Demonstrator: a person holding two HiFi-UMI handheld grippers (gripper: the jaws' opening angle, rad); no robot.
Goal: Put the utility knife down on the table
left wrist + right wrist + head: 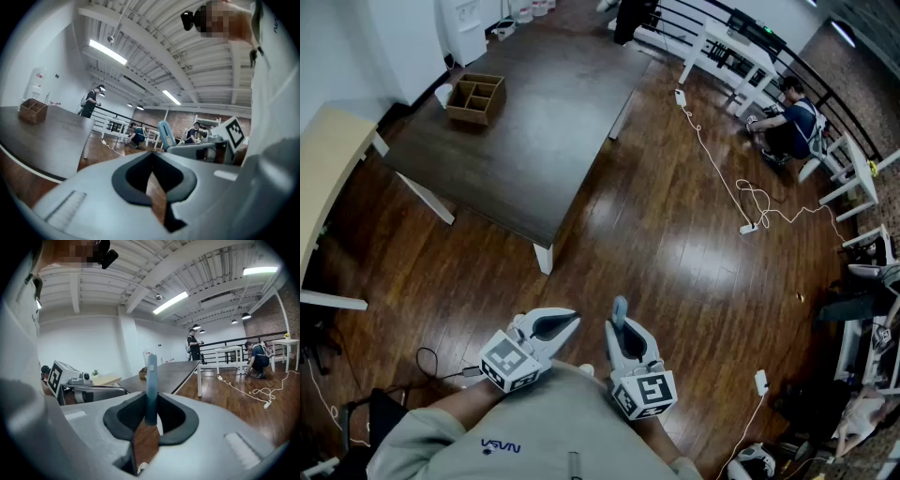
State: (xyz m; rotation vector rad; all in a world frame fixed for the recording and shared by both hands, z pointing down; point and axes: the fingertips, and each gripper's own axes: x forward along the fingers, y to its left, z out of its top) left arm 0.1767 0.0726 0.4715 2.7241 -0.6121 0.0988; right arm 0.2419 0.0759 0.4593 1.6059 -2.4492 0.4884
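Observation:
A blue-grey utility knife [151, 380] stands up between the jaws of my right gripper [151, 397], which is shut on it. In the head view the knife [620, 309] sticks forward out of the right gripper [623, 330], held over the wooden floor close to my body. My left gripper [572, 321] hangs beside it, shut, with nothing in it. The left gripper view shows its own jaws [151, 154] closed and the knife [166, 136] off to the right. The dark brown table [534, 122] lies well ahead and to the left, apart from both grippers.
A wooden divided box [476, 98] and a white cup [442, 94] sit at the table's far left corner. A light wooden desk [328, 178] stands at the left. A white cable and power strip [748, 225] cross the floor; a person [787, 122] crouches by white benches.

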